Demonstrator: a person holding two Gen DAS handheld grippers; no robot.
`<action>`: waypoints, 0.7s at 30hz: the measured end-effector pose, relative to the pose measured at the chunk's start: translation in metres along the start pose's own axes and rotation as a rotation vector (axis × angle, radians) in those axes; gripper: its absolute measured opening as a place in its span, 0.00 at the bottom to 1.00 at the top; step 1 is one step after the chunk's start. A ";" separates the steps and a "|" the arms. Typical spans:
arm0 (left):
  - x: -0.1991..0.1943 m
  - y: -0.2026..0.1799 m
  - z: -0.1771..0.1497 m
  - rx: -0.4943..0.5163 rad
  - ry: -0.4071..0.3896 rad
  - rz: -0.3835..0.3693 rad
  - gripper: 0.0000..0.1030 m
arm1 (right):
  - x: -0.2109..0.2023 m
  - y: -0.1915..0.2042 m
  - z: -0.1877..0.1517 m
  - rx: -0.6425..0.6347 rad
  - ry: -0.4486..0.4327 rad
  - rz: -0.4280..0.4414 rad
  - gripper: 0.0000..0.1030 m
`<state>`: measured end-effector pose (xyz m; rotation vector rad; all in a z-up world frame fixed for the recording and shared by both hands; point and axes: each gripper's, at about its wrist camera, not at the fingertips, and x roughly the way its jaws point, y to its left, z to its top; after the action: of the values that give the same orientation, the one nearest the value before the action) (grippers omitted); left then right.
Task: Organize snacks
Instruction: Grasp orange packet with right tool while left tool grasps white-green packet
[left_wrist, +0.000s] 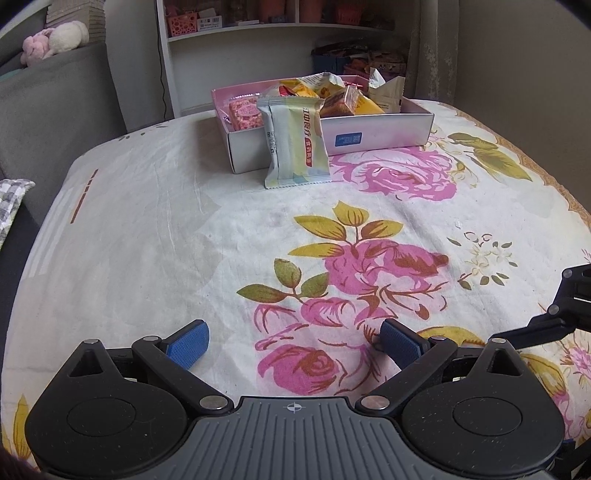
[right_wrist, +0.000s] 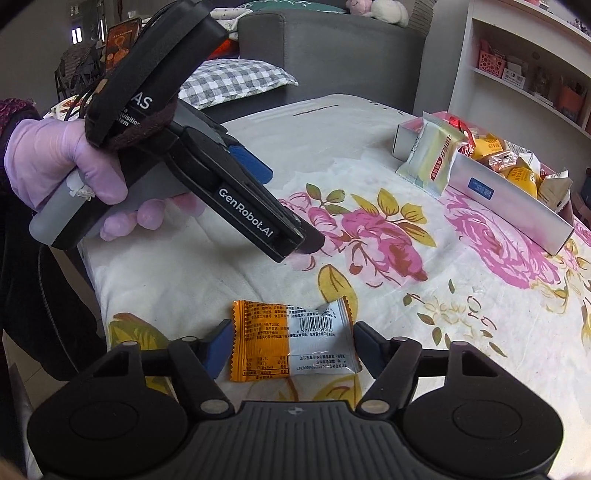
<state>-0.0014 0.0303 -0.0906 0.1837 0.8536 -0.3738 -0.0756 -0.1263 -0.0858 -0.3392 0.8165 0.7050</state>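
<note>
**Right gripper closed on orange-and-white packet**

Right gripper (right_wrist: 291, 349) has both blue pads against the sides of the orange-and-white snack packet (right_wrist: 293, 343), which lies flat on the floral cloth (right_wrist: 369, 240). Left gripper (left_wrist: 293, 345) hangs above the cloth, jaws spread wide, nothing between them; a gloved hand (right_wrist: 62, 162) holds it. Pale green packet (left_wrist: 295, 142) leans upright against the front wall of the snack box (left_wrist: 376, 134), which holds several wrapped snacks
</note>
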 end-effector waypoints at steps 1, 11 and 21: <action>0.001 -0.001 0.001 0.004 -0.005 0.002 0.97 | 0.000 0.000 0.000 -0.001 0.000 0.003 0.50; 0.013 -0.010 0.024 0.019 -0.094 0.013 0.97 | -0.002 -0.015 0.006 0.034 0.006 -0.027 0.46; 0.038 -0.016 0.056 -0.009 -0.143 0.042 0.97 | 0.000 -0.051 0.016 0.100 0.014 -0.124 0.46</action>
<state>0.0540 -0.0113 -0.0832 0.1645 0.7090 -0.3394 -0.0315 -0.1545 -0.0748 -0.3025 0.8337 0.5443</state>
